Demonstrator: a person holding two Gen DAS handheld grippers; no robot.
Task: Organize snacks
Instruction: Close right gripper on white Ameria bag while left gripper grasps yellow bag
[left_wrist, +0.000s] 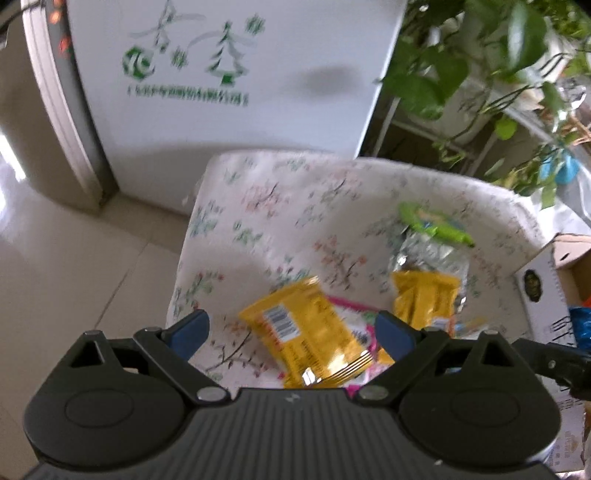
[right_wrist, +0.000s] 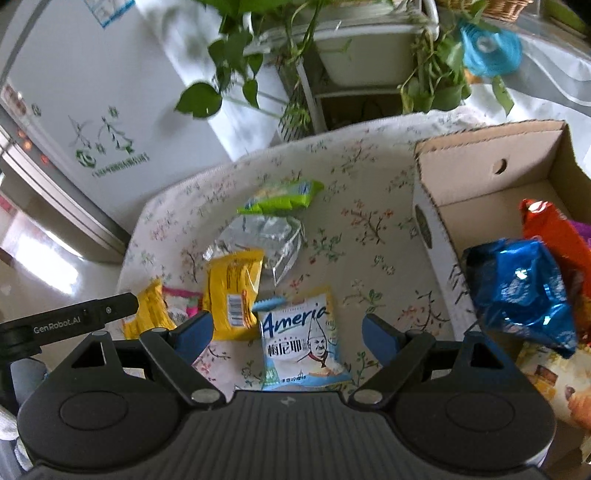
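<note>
Right wrist view: the right gripper (right_wrist: 287, 330), jaws spread and empty, tilts down over a white Ameria snack packet (right_wrist: 301, 345) near the floral table's (right_wrist: 369, 166) front edge. The left gripper (left_wrist: 291, 332), likewise spread, hovers above a blurred yellow packet (left_wrist: 306, 332); the cardboard box (right_wrist: 480, 173) is cut off at right.

The left gripper (left_wrist: 291, 332) tilts steeply downward, its blue-padded fingers (left_wrist: 190, 328) spread wide toward 12 o'clock, with nothing pressed between them. The right gripper (right_wrist: 288, 332) tilts down likewise, jaws wide apart and gripping nothing, its black body at 6 o'clock.
</note>
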